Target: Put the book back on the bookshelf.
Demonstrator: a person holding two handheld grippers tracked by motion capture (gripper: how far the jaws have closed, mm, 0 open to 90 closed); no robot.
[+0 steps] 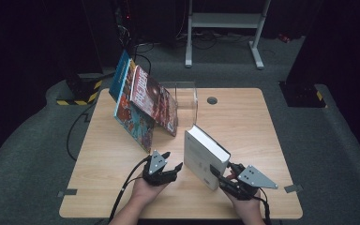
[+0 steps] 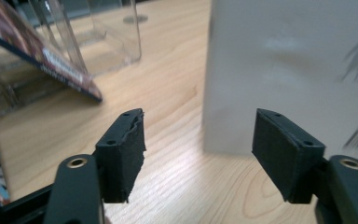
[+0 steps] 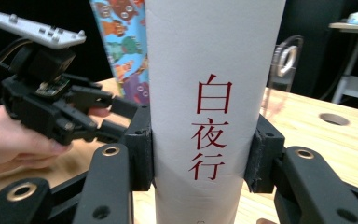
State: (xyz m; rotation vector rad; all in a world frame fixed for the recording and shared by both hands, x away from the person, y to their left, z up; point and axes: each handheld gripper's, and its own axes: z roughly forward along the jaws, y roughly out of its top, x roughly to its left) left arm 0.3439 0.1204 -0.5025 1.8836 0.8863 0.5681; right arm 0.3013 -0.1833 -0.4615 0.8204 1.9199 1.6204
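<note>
Two grippers low in frame: white book [image 1: 205, 155] clamped upright by right gripper [image 1: 228, 176]; left gripper [image 1: 171, 161] held open, empty, just beside it.

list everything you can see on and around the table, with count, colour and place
white book: 1, white with red characters on the spine, upright at the table's near right, clamped at the spine by the right gripper
leaning books: 2, colourful covers, one blue-edged, tilted against the clear stand at the far left of the table
clear stand: 1, transparent, far middle of the table
table: 1, light wood, with a round grommet hole near its far edge
metal frame: 1, grey-white, on the floor beyond the table
left gripper: 1, black, jaws apart with nothing between them, just left of the white book
right gripper: 1, black, shut on the white book
hands: 2, at the near edge, one on each gripper
</note>
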